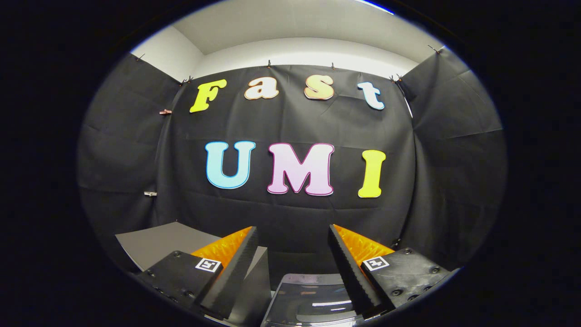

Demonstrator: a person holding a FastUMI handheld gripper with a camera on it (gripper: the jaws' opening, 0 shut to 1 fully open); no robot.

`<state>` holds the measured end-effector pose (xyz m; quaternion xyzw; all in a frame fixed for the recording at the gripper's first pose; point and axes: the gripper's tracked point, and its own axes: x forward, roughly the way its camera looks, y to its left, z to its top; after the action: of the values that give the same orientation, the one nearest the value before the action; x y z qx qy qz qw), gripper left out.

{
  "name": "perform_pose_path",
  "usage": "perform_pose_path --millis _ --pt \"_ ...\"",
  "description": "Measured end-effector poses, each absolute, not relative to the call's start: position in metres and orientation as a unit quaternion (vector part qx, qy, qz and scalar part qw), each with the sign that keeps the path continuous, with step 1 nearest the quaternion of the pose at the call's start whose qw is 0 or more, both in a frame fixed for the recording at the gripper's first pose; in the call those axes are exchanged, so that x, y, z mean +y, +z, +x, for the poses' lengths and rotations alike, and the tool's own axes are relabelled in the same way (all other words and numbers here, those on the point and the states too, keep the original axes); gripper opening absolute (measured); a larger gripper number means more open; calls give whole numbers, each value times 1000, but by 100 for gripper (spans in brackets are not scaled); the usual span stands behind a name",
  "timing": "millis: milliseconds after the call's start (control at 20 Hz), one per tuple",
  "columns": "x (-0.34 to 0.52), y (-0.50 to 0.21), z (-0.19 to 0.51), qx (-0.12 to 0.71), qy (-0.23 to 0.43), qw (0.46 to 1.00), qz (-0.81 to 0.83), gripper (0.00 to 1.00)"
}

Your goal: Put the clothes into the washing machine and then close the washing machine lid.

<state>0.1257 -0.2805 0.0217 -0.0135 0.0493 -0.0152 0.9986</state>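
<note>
The hand-held gripper (292, 268) is held level with its fingers spread and empty, ready for grasping, above the glossy dark translucent washing machine lid (313, 299) lying near, beneath them; no clothes visible.

Glossy dark transparent lid of the washing machine (313, 297), low between the spread fingers (236, 263): only its near top part shows, the rest cut off below. What lies beneath its reflections cannot be told. Flat grey tabletop (154, 243) beyond the left finger: partly covered by that finger. Gripper (292, 236) body cut off at the bottom; fingers parted, holding nothing.
</note>
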Motion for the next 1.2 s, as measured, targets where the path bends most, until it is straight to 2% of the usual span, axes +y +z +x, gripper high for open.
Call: perform_pose_path --millis 700,1200 --pt "-288 17 130 78 -50 996 -12 98" --pt "-306 31 127 66 -82 994 -7 98"
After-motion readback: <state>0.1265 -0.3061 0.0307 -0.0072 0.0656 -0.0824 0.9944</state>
